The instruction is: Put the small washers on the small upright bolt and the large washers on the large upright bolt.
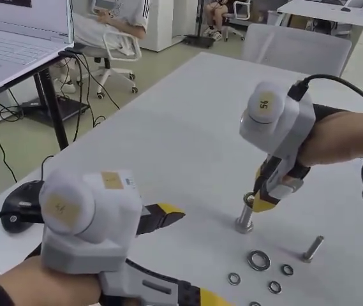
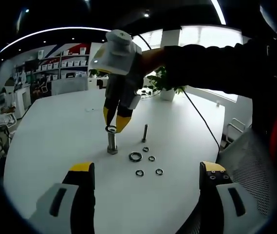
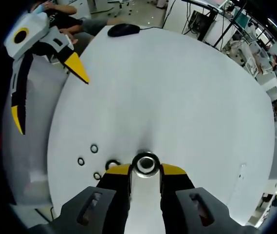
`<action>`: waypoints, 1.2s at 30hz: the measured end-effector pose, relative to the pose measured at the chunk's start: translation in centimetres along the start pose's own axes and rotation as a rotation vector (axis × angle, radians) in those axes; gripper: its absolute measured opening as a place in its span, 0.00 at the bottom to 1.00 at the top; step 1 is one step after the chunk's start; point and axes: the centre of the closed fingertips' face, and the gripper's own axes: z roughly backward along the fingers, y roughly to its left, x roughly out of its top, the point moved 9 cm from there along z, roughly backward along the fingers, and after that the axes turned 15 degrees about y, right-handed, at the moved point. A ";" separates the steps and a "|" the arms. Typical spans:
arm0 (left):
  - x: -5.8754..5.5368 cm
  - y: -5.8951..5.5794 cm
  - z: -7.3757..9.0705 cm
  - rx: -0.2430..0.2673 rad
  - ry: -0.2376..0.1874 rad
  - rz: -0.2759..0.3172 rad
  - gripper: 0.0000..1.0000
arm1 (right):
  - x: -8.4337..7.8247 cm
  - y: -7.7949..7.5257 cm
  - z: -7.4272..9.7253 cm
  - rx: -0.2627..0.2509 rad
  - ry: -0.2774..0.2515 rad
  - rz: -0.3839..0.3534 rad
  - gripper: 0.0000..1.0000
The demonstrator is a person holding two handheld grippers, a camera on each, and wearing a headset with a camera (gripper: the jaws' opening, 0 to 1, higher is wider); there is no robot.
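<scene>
When seen from the head, grips a big washer (image 1: 250, 199) in the tips of the right tongs (image 1: 258, 203), right at the top of the big bolt (image 1: 245, 220). Cannot tell whether already slipped over the bolt. Holds nothing in the left tongs (image 1: 192, 255), spread wide, with the lower jaw running off the bottom edge. Shows the small bolt (image 1: 312, 248) near, with the other big washer (image 1: 258, 260) and small washers (image 1: 234, 278) flat on the table (image 1: 168, 127).

From the left tongs, looks past two bare jaws far apart, toward the right tongs (image 2: 115, 123) clamped on the washer above the big bolt (image 2: 112, 145), with the small bolt (image 2: 144, 132) upright just beside.

From the right tongs, shows yellow tips pressed on both sides of the big washer (image 3: 145, 163), hiding the bolt below. Half hides the other big washer (image 3: 112, 165) behind one jaw.
</scene>
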 end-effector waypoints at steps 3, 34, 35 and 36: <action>0.0 0.0 0.0 0.001 0.002 0.000 0.89 | 0.0 -0.2 -0.2 0.003 0.004 0.002 0.23; -0.1 0.1 0.1 0.010 0.001 0.007 0.88 | 0.9 -0.6 -3.4 0.034 0.044 0.019 0.23; -0.1 0.1 0.1 0.009 0.000 0.009 0.88 | 0.9 -0.6 -3.6 0.032 0.046 0.020 0.23; -0.1 0.1 0.1 0.008 -0.001 0.010 0.88 | 0.9 -0.6 -3.8 0.033 0.045 0.019 0.23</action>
